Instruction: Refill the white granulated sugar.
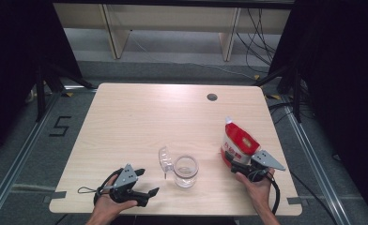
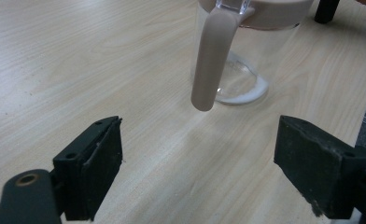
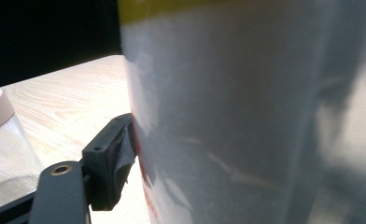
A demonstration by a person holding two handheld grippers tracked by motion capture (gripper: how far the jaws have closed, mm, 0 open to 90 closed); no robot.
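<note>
The right gripper (image 1: 236, 165) sits at the foot of the red and white pouch (image 1: 238, 140), which stands upright on the table (image 1: 135, 117) with its spout at the top, just ahead of the person's right hand (image 1: 257, 185). In the right gripper view the pouch (image 3: 246, 116) bulks between the jaws, and the one jaw in sight lies right against its side; the far jaw is hidden, so I cannot tell whether the pads press on it or only stand beside it. The glass jar (image 1: 186, 171) stands a little to that gripper's left, its clear lid (image 1: 164, 159) swung up and open on the side away from the pouch. The left gripper (image 1: 142, 183) rests near the table's front edge with its jaws wide apart and nothing between them; in its own view the jar (image 2: 246, 51) is straight ahead and the hanging latch (image 2: 214, 60) nearest. The step in hand looks like taking hold of the pouch to pour into the jar. To do it well, the grip probably wants to sit higher than the base, since a soft pouch folds above a low pinch. The left gripper could steady the jar.
</note>
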